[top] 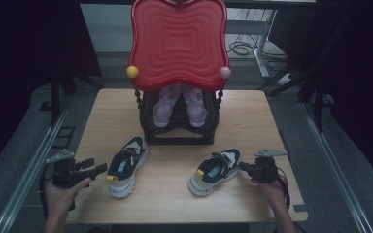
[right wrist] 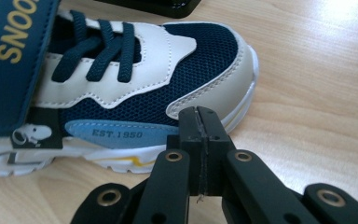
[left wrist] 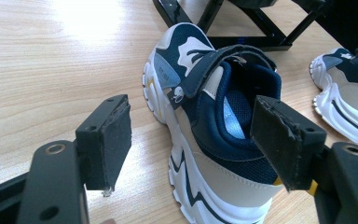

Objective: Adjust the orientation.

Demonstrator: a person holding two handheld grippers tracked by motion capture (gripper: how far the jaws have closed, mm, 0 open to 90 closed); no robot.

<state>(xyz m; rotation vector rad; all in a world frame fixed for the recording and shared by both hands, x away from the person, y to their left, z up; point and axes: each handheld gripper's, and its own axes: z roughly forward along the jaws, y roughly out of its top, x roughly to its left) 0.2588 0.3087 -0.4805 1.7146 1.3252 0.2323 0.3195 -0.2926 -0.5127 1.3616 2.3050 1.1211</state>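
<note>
Overhead forward-down view, two close low views (sneakers (top: pixel 126 165) shared)

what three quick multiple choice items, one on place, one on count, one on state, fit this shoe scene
1. Where does the pink pair of shoes sit?
A. in the black rack under the red tray
B. on the floor
C. on top of the tray

2. How many navy shoes lie on the table?
A. one
B. two
C. four

3. How do the right gripper jaws stand?
A. wide apart
B. pressed together, nothing between
C. clamped on a lace

Key: 1 A, the pink toes show inside the rack; 2 B, the left navy shoe and right navy shoe; 3 B, the pads meet beside the toe.
</note>
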